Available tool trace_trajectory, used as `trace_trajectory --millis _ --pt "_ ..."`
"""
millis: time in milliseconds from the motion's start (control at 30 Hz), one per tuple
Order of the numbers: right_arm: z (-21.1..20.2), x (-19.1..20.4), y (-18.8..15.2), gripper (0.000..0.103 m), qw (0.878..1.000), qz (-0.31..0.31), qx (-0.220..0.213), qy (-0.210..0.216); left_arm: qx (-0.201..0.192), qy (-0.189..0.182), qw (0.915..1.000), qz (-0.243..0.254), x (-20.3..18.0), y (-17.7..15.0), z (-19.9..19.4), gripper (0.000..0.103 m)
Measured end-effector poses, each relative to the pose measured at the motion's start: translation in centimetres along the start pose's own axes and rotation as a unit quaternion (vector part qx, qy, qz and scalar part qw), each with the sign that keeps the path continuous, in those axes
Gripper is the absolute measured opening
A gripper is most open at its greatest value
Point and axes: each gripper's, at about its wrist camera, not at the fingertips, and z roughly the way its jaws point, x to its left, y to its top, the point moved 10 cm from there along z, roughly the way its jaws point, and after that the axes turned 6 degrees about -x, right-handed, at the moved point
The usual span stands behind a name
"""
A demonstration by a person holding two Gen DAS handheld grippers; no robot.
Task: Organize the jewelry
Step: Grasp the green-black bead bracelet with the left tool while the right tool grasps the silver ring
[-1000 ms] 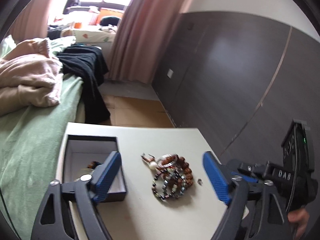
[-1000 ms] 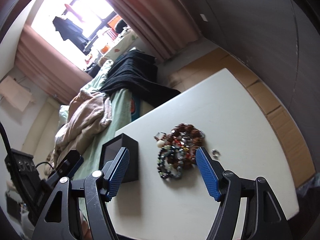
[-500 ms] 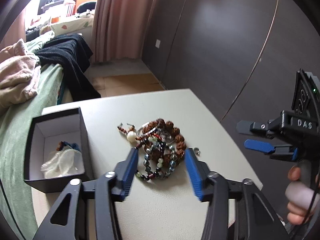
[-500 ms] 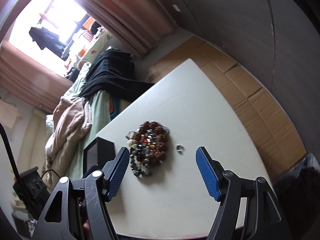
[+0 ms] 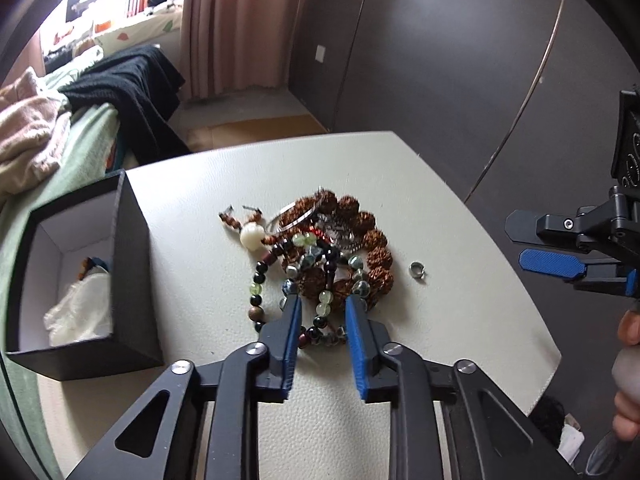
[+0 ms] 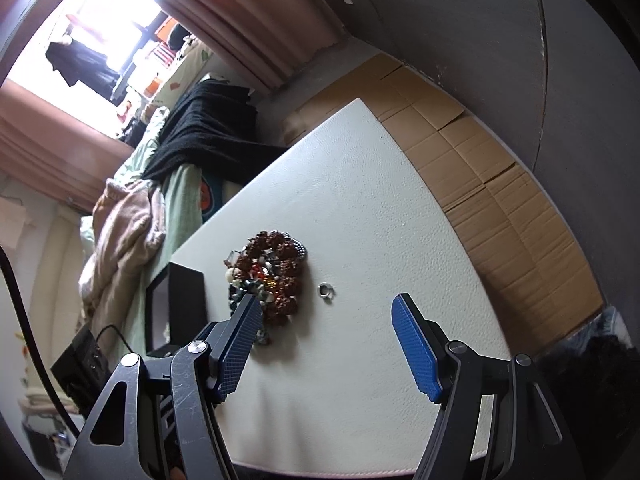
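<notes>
A heap of bead bracelets (image 5: pixel 320 252) lies in the middle of the white table (image 5: pixel 460 320); it also shows in the right wrist view (image 6: pixel 272 276). A small silver ring (image 5: pixel 417 270) lies just right of it, also in the right wrist view (image 6: pixel 326 291). A black jewelry box (image 5: pixel 132 280) with a white inside stands open at the left and holds a white pouch. My left gripper (image 5: pixel 322 304) is narrowed, its blue pads straddling the near beads of the heap. My right gripper (image 6: pixel 324 320) is open and empty, above the table near the ring.
A bed with a green sheet (image 5: pixel 80 144), a pink blanket and black clothing runs along the table's left side. Dark wall panels (image 5: pixel 440 60) stand behind and to the right. Cardboard (image 6: pixel 500 184) covers the floor beyond the table's far edge.
My left gripper has moved from above the box to the bead heap and its jaws have narrowed around the near beads. My right gripper has shifted right, toward the ring.
</notes>
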Motion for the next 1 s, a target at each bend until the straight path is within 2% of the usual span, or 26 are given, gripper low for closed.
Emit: trace_trajectory --millis 200,233,267,367,500,600,700,1000 --pt "0.9 -0.1 -0.1 0.069 1.0 -0.018 0.006 -0.018 0.017 0.004 0.9998 0.003 0.1 -0.7 1.3 0.022" --pt "1.0 -0.2 -0.1 0.069 1.0 -0.02 0.006 -0.02 0.019 0.006 0.9998 0.004 0.0 -0.7 1.3 0.02" --pt "1.2 -0.2 0.0 0.069 1.0 -0.021 0.007 -0.022 0.02 0.007 0.9998 0.006 0.1 -0.7 1.3 0.008" --pt "1.8 -0.1 -0.1 0.068 0.999 -0.03 0.01 -0.029 0.013 0.002 0.9999 -0.002 0.2 -0.2 0.8 0.008" --pt "2.8 0.3 -0.4 0.054 0.998 -0.047 0.02 -0.035 -0.012 -0.008 0.9999 -0.003 0.1 1.1 -0.6 0.008" --pt "3.7 0.4 -0.6 0.053 0.998 -0.052 0.031 -0.035 -0.027 -0.013 0.9995 -0.012 0.2 1.9 -1.6 0.008" --pt "4.4 0.4 -0.7 0.044 0.997 -0.056 0.039 -0.039 -0.039 -0.015 0.9989 -0.021 0.7 2.5 -2.5 0.008" --pt "6.1 0.5 -0.9 0.039 0.99 -0.1 0.048 -0.082 -0.066 -0.019 0.9962 -0.053 2.5 4.0 -4.8 0.008"
